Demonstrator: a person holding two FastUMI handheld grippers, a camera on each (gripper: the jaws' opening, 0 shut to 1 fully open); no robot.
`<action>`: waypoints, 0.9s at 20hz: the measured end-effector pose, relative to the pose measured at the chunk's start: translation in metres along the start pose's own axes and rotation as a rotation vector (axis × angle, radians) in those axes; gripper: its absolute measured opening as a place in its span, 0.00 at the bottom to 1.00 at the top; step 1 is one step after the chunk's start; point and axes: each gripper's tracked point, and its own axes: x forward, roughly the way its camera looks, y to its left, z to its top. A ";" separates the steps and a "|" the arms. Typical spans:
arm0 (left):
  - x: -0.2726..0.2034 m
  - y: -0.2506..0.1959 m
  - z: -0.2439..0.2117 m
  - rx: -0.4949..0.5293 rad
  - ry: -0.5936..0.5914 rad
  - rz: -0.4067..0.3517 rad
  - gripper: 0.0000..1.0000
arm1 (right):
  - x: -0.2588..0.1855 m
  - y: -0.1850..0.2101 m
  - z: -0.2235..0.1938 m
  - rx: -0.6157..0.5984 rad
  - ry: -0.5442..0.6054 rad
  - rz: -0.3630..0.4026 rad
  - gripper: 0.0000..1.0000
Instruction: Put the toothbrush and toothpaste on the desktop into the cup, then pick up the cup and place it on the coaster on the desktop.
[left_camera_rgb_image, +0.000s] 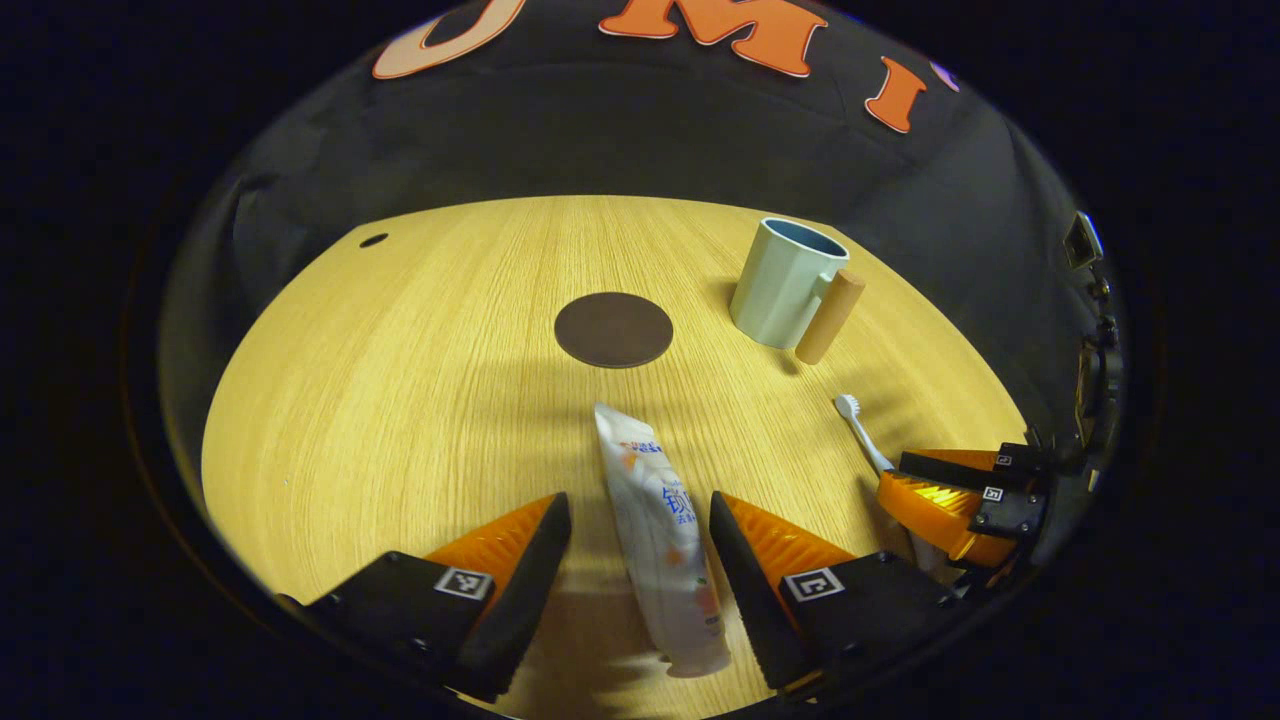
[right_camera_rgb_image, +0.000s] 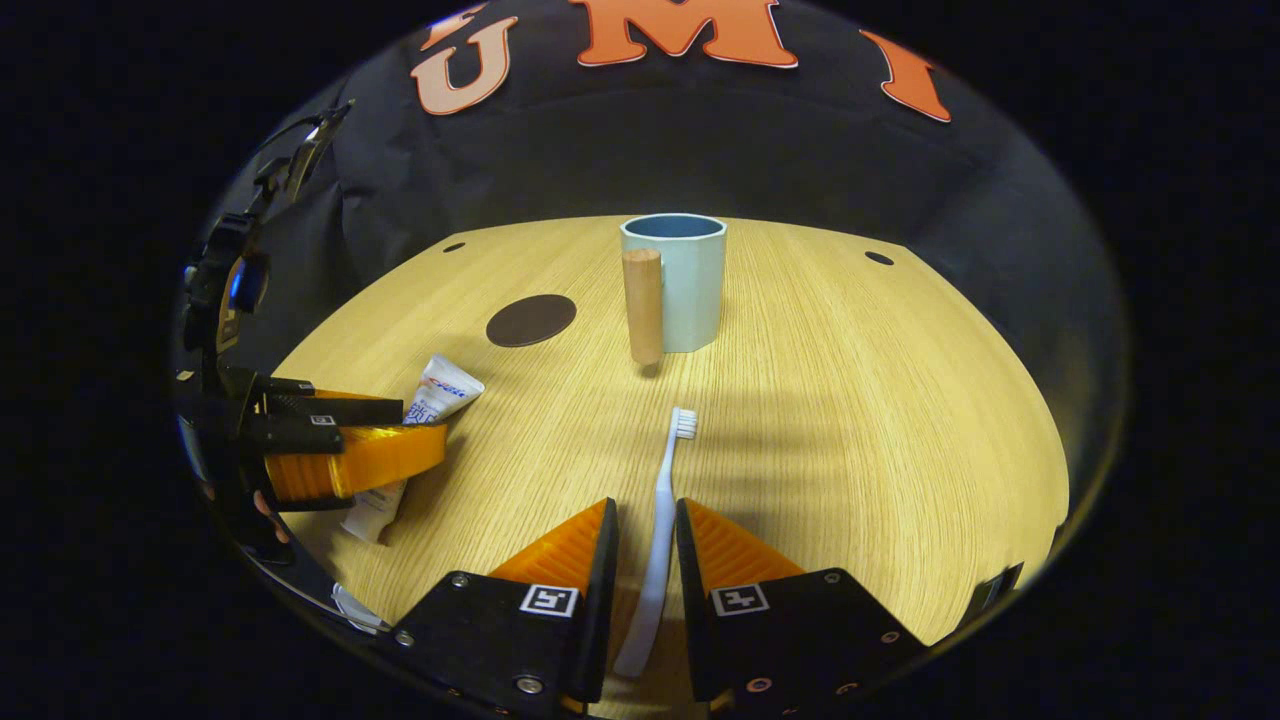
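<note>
Toothpaste (left_camera_rgb_image: 660, 540) lies near the desk's (left_camera_rgb_image: 400, 400) front edge between the spread left gripper (left_camera_rgb_image: 640, 535) fingers, untouched. Right gripper (right_camera_rgb_image: 646, 545) fingers flank the toothbrush (right_camera_rgb_image: 660, 520); contact is unclear. Closing off-centre could skid the slim handle. Cup (right_camera_rgb_image: 680, 280) stands at the back, beside the coaster (right_camera_rgb_image: 531, 320).

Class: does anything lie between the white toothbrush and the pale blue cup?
Nothing visible does: bare wooden desktop separates the white toothbrush from the pale blue cup, whose wooden handle faces the brush.

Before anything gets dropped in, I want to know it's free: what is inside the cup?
The cup stands upright; just inside its rim only bare inner wall shows. Its own wall hides the lower interior and bottom, so emptiness can't be confirmed.
</note>
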 end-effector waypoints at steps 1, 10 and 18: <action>-0.001 -0.006 -0.002 -0.006 0.014 -0.019 0.88 | 0.002 0.000 0.000 -0.004 0.010 -0.008 0.34; -0.001 0.003 -0.004 0.001 0.102 0.042 0.48 | 0.009 -0.003 0.005 0.018 0.036 -0.041 0.10; 0.002 0.003 -0.002 -0.046 0.090 0.007 0.13 | 0.008 0.004 0.008 0.007 0.013 0.011 0.03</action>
